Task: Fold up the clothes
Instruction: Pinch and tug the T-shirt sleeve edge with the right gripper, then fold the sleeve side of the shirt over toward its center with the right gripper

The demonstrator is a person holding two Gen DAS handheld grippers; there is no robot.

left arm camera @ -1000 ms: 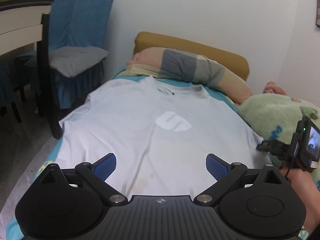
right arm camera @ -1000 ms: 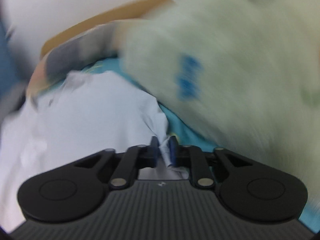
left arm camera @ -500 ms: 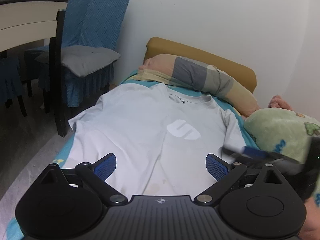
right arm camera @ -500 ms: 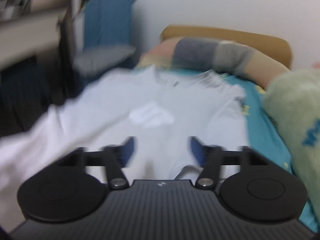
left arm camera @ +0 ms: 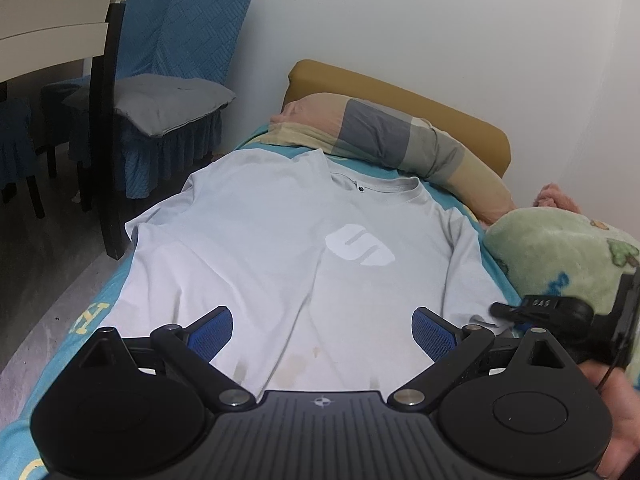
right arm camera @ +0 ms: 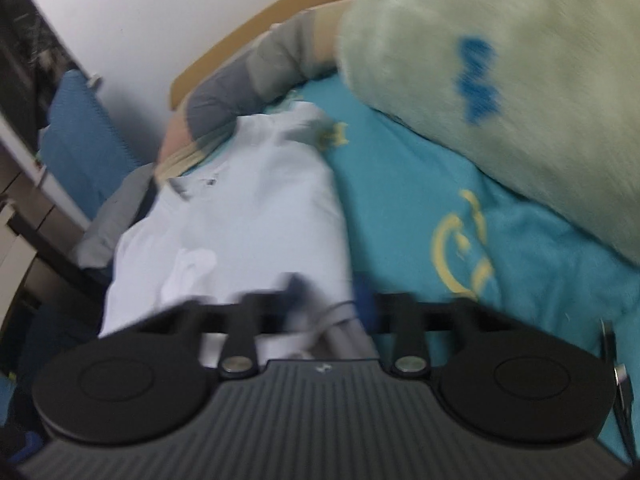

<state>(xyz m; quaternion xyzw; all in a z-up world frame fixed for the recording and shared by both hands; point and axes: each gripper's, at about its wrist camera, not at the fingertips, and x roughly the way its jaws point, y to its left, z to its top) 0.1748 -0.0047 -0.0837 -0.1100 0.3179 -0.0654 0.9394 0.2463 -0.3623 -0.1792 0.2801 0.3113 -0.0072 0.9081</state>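
On the bed (left arm camera: 100, 300), over its turquoise sheet, your pale blue T-shirt (left arm camera: 280, 256) lies spread flat with the front up, collar toward twelve o'clock and the white logo (left arm camera: 360, 245) near the middle of the chest. Your left tongs (left arm camera: 322, 330) hover over the hem at six o'clock, blue pads spread wide with nothing between them. At about four o'clock in the left wrist view, your right tongs (left arm camera: 516, 310) reach in at the shirt's right side edge. The right wrist view is blurred, but there your right tongs (right arm camera: 330, 294) are closing, and the shirt's edge (right arm camera: 336, 312) sits between the pads; whether they already press on it you cannot tell. A striped bolster pillow (left arm camera: 400, 140) lies across the head of the bed at twelve o'clock, a green fleece blanket (left arm camera: 560, 256) is heaped at three o'clock, and a blue-covered chair (left arm camera: 168, 80) with a grey cushion stands beside the bed at ten o'clock.
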